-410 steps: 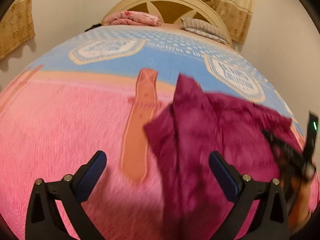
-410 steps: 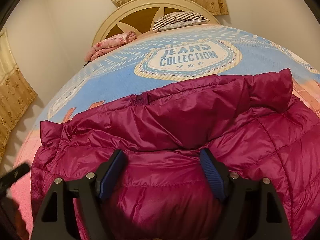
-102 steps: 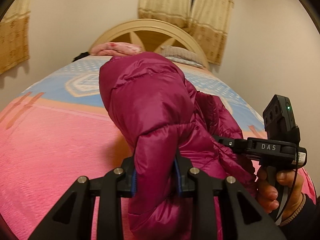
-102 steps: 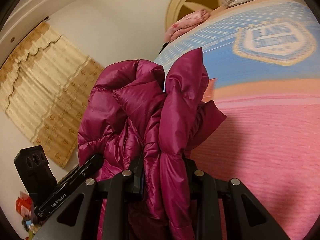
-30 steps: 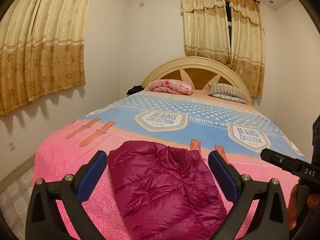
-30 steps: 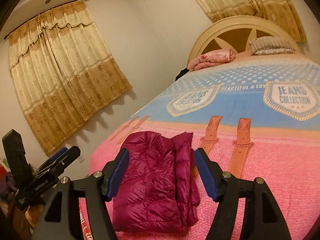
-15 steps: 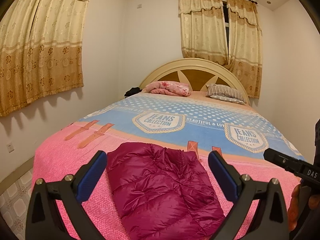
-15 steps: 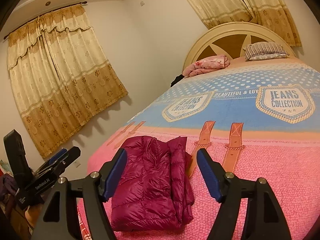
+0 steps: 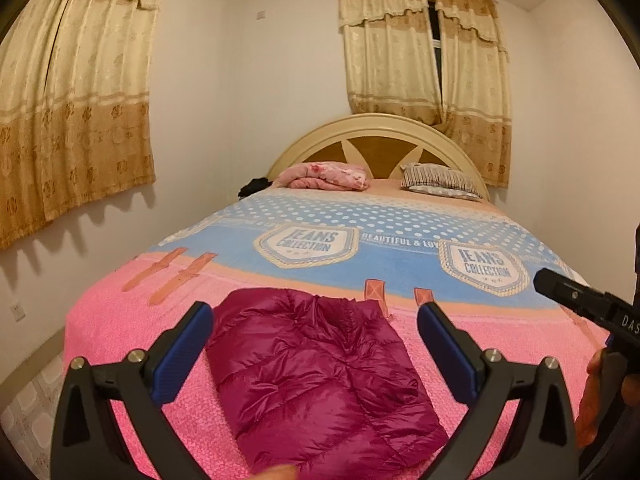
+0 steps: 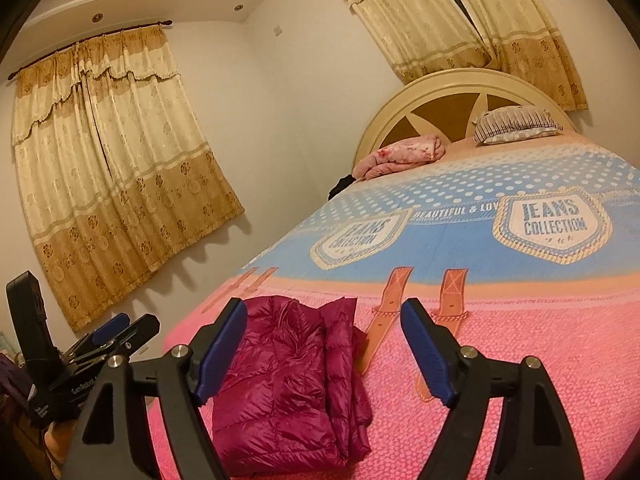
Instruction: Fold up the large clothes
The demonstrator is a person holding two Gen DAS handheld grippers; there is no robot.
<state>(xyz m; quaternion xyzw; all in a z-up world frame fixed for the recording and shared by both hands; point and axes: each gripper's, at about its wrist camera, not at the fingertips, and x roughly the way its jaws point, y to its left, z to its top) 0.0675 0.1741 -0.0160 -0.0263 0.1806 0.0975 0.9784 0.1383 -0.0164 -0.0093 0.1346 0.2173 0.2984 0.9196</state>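
A magenta puffer jacket (image 9: 320, 376) lies folded into a compact rectangle on the pink foot end of the bed; it also shows in the right wrist view (image 10: 292, 388). My left gripper (image 9: 314, 352) is open and empty, held back from and above the jacket. My right gripper (image 10: 324, 356) is open and empty, also held back from the bed, with the jacket low between its blue pads. The right gripper's body shows at the right edge of the left wrist view (image 9: 588, 304), and the left gripper's body at the lower left of the right wrist view (image 10: 100, 344).
The bed (image 9: 400, 240) has a pink and blue "Jeans Collection" cover. A pink folded blanket (image 9: 328, 176) and a striped pillow (image 9: 440, 182) lie by the curved headboard (image 9: 380, 140). Curtained windows (image 9: 72, 92) stand on the left and back walls. Tiled floor (image 9: 28, 392) lies left of the bed.
Both grippers have drawn slightly further back and tilted up, so the jacket sits lower in both views. The jacket has not moved.
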